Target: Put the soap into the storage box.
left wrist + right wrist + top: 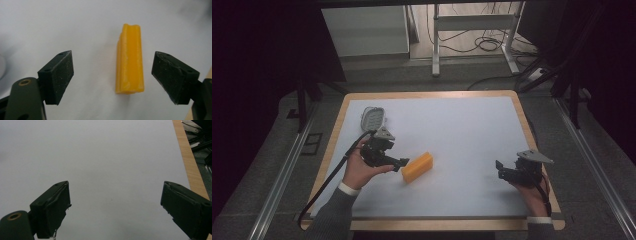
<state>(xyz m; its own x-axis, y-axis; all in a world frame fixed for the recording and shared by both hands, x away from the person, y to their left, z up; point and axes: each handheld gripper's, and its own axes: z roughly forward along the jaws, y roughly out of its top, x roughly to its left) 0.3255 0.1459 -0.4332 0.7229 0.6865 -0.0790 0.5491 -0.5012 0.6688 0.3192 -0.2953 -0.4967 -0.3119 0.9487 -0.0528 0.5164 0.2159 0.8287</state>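
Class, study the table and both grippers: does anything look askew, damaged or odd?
Nothing stands out. The orange block lies flat on the white mat, intact, ahead of the open left gripper; the right gripper is open.

An orange-yellow block (417,167) lies flat on the white surface of the desk (462,130), in its left half and nearer the near edge than the far one. It is a long, bar-shaped piece with straight sides and blunt ends, and it lies aslant, one end toward the near-left corner and the other toward the far-right corner. In the left gripper view the block (130,62) shows a shallow groove running lengthwise along its top face, with raised ridges on either side. Its surface looks matte and slightly rough.
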